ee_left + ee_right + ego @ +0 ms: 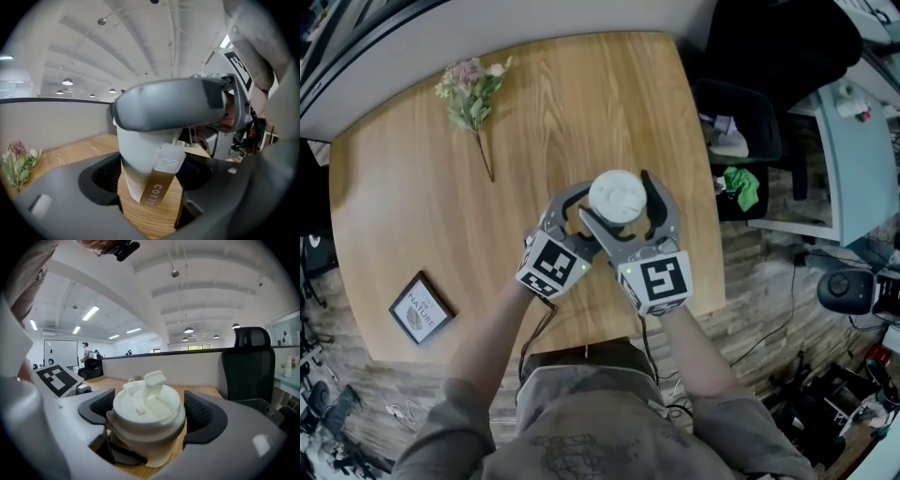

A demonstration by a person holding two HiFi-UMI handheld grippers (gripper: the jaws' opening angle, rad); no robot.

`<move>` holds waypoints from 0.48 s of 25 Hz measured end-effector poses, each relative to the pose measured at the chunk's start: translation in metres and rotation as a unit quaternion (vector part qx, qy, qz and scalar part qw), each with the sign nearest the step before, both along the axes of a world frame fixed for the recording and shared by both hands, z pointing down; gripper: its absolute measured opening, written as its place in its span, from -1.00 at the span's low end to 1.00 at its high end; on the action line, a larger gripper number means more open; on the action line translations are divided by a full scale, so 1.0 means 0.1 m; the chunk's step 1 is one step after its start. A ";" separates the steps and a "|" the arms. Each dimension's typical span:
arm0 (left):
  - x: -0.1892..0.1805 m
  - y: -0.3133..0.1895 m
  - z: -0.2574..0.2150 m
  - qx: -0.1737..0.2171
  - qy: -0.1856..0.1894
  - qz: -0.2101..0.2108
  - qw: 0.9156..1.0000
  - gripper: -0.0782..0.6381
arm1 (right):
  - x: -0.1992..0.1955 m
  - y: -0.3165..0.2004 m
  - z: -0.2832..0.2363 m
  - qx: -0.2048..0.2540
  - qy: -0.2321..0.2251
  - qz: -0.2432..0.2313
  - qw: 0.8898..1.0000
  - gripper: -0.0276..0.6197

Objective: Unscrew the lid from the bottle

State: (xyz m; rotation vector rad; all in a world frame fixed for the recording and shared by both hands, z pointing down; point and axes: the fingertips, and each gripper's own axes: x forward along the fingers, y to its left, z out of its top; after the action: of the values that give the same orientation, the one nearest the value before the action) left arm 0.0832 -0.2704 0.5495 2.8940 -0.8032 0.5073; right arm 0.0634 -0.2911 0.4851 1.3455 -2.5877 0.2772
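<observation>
A white bottle with a white flip-spout lid point(617, 195) stands on the round wooden table point(412, 197), just in front of me. My left gripper point(592, 214) comes in from the lower left and is shut on the bottle's body point(140, 159), below the lid, where a tan strap hangs. My right gripper point(626, 208) reaches in from the lower right at lid height. In the right gripper view the lid point(146, 399) sits between the two dark pads point(202, 414) with a thin gap on each side, so this gripper point(149, 420) is open around it.
A dried flower sprig point(472, 94) lies at the table's far left. A small framed picture point(422, 307) sits near the front left edge. Off the table's right edge stand a black bin point(736, 122) and a desk. A black office chair point(248, 366) is beyond the table.
</observation>
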 end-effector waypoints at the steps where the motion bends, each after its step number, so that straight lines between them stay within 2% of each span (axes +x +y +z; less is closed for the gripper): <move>1: 0.00 0.00 0.00 0.000 0.000 0.000 1.000 0.16 | 0.01 0.00 0.01 -0.004 0.008 0.000 1.000 0.55; 5: 0.00 0.00 0.02 -0.002 -0.003 0.004 1.000 0.16 | -0.01 0.00 0.01 -0.004 0.015 -0.013 1.000 0.55; 7: -0.01 0.00 0.02 -0.005 -0.004 0.008 1.000 0.15 | -0.03 0.02 0.01 -0.006 0.012 -0.040 0.999 0.55; 10: -0.02 0.02 0.01 -0.008 -0.006 0.023 1.000 0.15 | -0.08 0.07 -0.02 -0.002 0.003 -0.136 0.991 0.55; 12: -0.01 0.02 0.00 -0.004 -0.008 0.036 0.999 0.15 | -0.09 0.13 -0.02 -0.011 -0.006 -0.218 0.976 0.55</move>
State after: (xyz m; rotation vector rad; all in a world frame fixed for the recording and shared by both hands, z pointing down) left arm 0.0826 -0.2680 0.5499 2.9243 -0.6985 0.5402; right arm 0.0542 -0.2785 0.4828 0.7369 -2.7888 0.2384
